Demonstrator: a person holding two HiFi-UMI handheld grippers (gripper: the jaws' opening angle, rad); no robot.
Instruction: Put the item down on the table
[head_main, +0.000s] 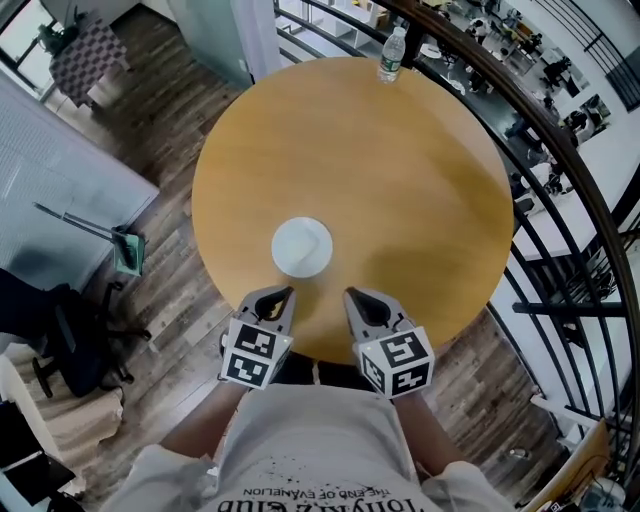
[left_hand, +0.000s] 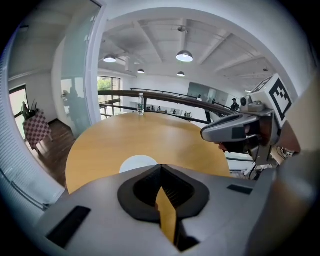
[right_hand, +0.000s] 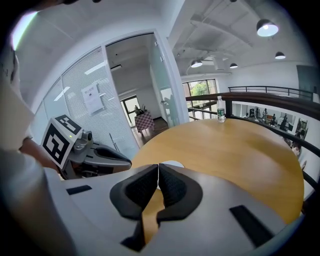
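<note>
A white round disc (head_main: 302, 246) lies flat on the round wooden table (head_main: 400, 180), near its front edge. My left gripper (head_main: 284, 293) hovers just in front of the disc, a little to its left, shut with nothing between its pads. My right gripper (head_main: 351, 293) hangs beside it, to the disc's right, also shut and empty. In the left gripper view the closed jaws (left_hand: 160, 166) point at the disc (left_hand: 138, 163), with the right gripper (left_hand: 206, 134) at the right. In the right gripper view the shut jaws (right_hand: 158, 165) hide most of the disc (right_hand: 173, 163).
A water bottle (head_main: 392, 55) stands at the table's far edge. A dark curved railing (head_main: 560, 150) runs past the table on the right. A broom and dustpan (head_main: 125, 248) lie on the wood floor at the left, near a dark office chair (head_main: 70, 335).
</note>
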